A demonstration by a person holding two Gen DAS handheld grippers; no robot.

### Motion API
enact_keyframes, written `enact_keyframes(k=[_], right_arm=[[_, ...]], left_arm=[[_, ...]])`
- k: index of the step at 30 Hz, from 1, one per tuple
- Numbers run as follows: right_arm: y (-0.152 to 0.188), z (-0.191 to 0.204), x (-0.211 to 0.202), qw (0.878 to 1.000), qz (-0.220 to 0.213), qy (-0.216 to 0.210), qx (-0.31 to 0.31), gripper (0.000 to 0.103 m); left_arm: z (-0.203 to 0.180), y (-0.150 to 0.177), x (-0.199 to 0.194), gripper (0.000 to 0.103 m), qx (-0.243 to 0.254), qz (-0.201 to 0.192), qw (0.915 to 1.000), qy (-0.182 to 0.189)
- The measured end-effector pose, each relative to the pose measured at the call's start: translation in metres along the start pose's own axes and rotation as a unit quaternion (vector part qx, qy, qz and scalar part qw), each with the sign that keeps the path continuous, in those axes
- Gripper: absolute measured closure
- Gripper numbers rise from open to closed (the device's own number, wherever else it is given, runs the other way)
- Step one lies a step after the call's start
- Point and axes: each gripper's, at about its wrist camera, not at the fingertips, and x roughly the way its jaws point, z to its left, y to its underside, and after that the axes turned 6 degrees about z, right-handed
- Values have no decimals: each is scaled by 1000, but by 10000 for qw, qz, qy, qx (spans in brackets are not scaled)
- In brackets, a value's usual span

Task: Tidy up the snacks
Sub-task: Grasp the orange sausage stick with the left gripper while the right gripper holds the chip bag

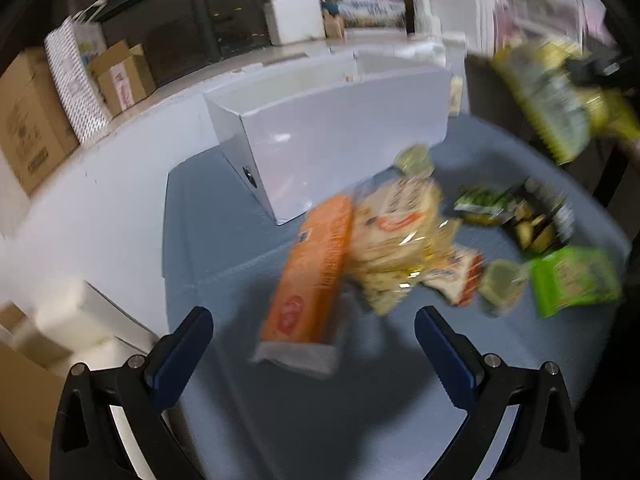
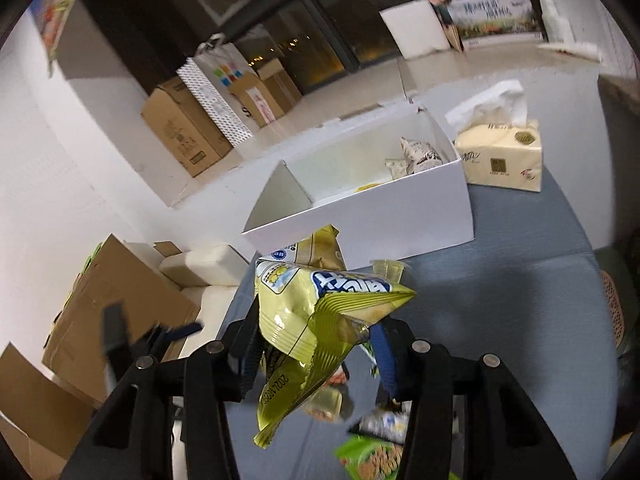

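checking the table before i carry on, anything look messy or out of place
Yes: the snack packs lie in a loose overlapping heap on the grey table, outside the white box. A tissue pack stands beside the box, not a snack.

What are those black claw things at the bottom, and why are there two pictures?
They are grabbers that a person holds, one in each hand. Each carries a small camera looking along its fingers, so you get two pictures. The left gripper is open and empty above the blue table, where an orange pack and other snacks lie. The right gripper pinches a yellow-green snack bag, lifted off the table. Ahead stands a white box with a few snacks inside, and a tissue pack beside it.
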Motion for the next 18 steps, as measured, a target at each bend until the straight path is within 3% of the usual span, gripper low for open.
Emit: enact_keyframes(k=[7, 11, 12, 13, 14, 15, 18], right_arm=[[25, 4, -5, 9999, -86, 104, -47, 51], [28, 1, -1, 10000, -13, 77, -4, 51], [29, 1, -1, 10000, -5, 67, -3, 51], [30, 1, 0, 10000, -1, 59, -6, 51], [31, 1, 0, 10000, 7, 57, -16, 51], [32, 2, 1, 10000, 12, 53, -30, 51], [33, 2, 2, 10000, 24, 52, -44, 51]], left_arm=[[-16, -12, 41, 0, 809, 338, 9914, -968], [-15, -19, 50, 0, 959, 299, 9900, -989], [-12, -20, 52, 5, 931, 270, 9910, -921], [-9, -22, 53, 29, 893, 262, 9926, -785], [-4, -24, 53, 46, 756, 302, 9953, -532], [1, -26, 54, 74, 575, 356, 9971, -344], [14, -26, 46, 79, 209, 245, 9994, -127]])
